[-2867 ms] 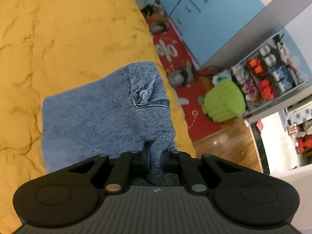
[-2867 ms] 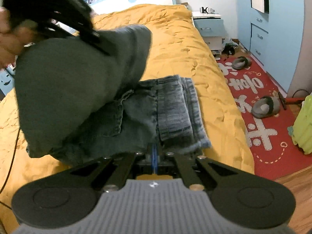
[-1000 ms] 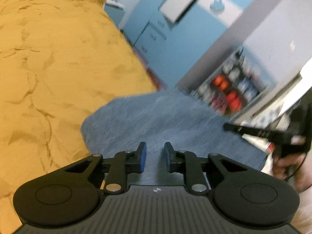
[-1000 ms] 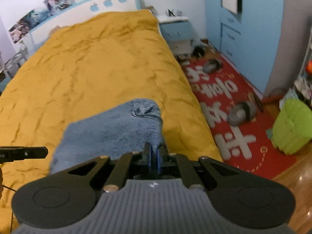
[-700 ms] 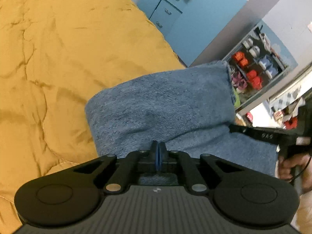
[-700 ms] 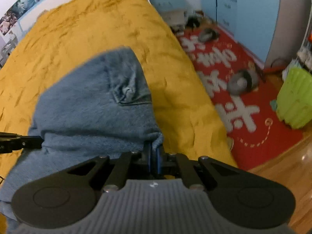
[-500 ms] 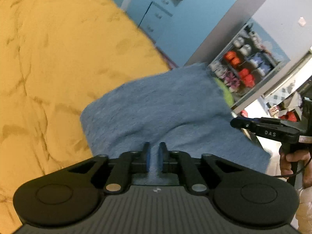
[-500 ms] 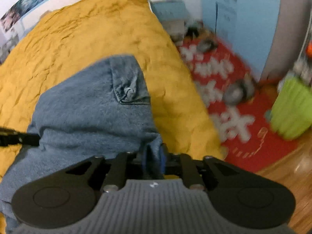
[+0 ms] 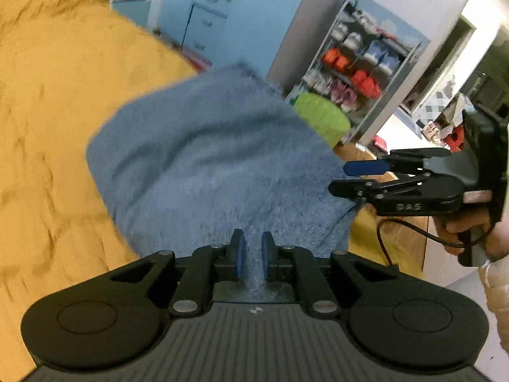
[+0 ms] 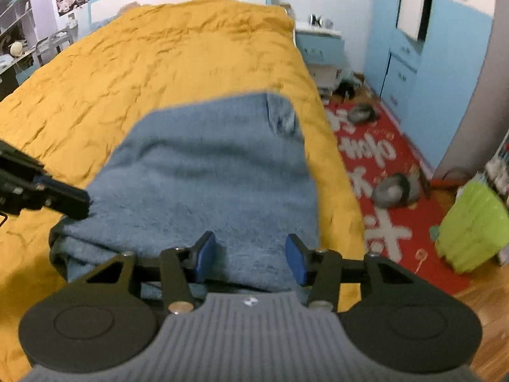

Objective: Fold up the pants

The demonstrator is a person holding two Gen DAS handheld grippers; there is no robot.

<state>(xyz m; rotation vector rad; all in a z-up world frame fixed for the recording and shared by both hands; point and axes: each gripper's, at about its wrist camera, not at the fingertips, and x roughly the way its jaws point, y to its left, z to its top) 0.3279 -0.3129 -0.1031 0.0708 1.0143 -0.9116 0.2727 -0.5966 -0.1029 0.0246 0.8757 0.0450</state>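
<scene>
1. left gripper (image 9: 249, 259) is sitting with jaws slightly apart, denim between them but not pinched.
2. right gripper (image 10: 249, 261) is hanging with jaws spread wide, gripping nothing, over the near edge of the pants (image 10: 210, 172).
3. pants are lying folded on the yellow bedspread (image 10: 159, 57), near its right edge.
4. red rug (image 10: 391, 172) and green bin (image 10: 470, 232) are sitting on the floor beside the bed.
</scene>
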